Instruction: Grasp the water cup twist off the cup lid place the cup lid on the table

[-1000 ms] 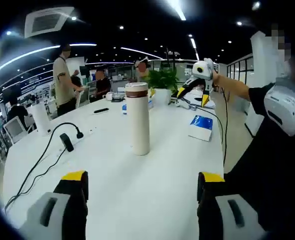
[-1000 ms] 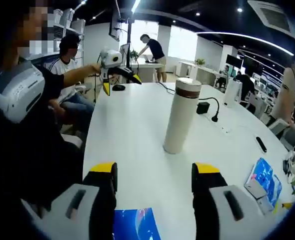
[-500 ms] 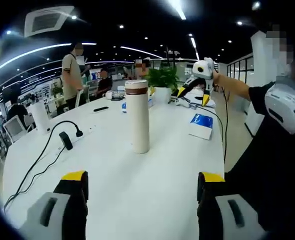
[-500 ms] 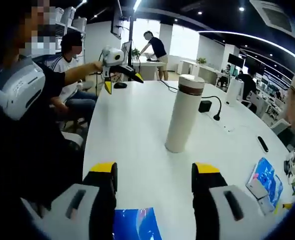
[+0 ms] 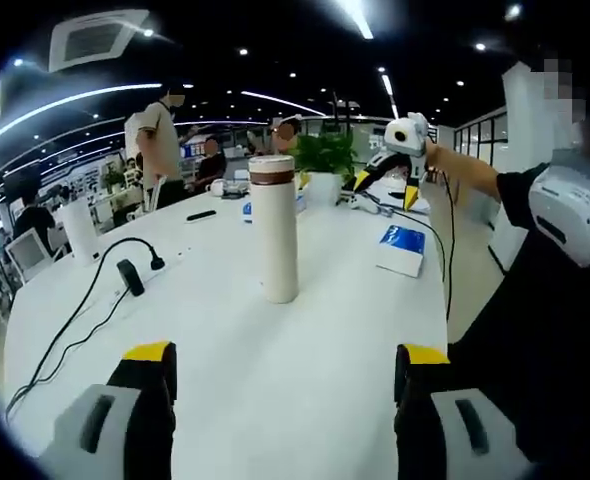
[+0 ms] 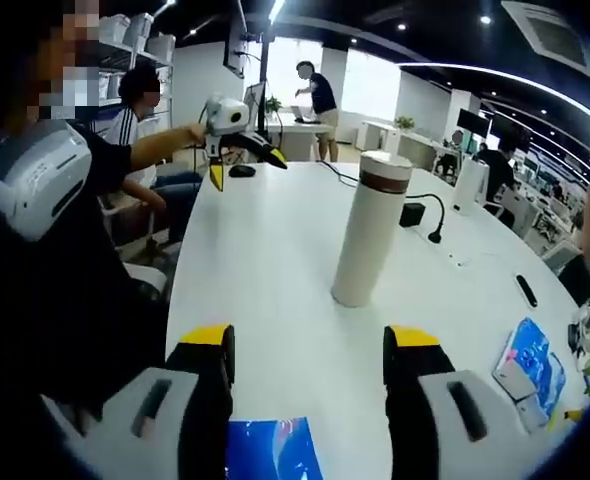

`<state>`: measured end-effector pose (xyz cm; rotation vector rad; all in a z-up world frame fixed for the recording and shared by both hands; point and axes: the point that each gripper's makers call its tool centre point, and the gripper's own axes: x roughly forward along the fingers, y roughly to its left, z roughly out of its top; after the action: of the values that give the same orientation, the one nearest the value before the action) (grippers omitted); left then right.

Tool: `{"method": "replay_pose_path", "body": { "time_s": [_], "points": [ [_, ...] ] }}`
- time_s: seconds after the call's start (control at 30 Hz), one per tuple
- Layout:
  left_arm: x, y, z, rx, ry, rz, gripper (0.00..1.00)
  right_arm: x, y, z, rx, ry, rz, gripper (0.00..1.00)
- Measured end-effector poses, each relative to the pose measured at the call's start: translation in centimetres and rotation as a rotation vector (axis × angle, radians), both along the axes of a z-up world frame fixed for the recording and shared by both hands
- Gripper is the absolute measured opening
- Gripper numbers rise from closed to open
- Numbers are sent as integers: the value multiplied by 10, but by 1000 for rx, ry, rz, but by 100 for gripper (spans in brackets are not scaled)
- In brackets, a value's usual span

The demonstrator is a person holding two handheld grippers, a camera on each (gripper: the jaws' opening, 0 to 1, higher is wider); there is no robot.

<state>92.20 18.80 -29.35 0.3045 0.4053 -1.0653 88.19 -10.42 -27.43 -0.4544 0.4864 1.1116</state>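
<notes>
While both tongs stand wide apart, gripping nothing | left tongs point(image 5: 285, 365) and right tongs point(image 6: 309, 345) low over white tabletop point(image 5: 305, 330) | water cup point(image 5: 274, 230) upright ahead between their jaws, apart | cup lid point(image 6: 386, 171) on.

I see a bright office with ceiling strip lights point(image 5: 355, 15) and window point(image 6: 285, 70) glare. The white desk point(image 5: 275, 370) reflects softly, with weak shadows. Fisheye bends the edges; far people are slightly blurred.
</notes>
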Motion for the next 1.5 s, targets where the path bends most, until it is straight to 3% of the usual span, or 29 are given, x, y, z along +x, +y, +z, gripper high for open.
{"method": "replay_pose_path", "body": {
  "time_s": [0.77, 1.5],
  "points": [
    [-6, 1, 1, -10, -6, 6, 90, -5, -2, 3, -8, -14, 0, 62],
    [-2, -10, -4, -37, -12, 0, 90, -1, 4, 11, 34, -43, 9, 62]
  ]
}}
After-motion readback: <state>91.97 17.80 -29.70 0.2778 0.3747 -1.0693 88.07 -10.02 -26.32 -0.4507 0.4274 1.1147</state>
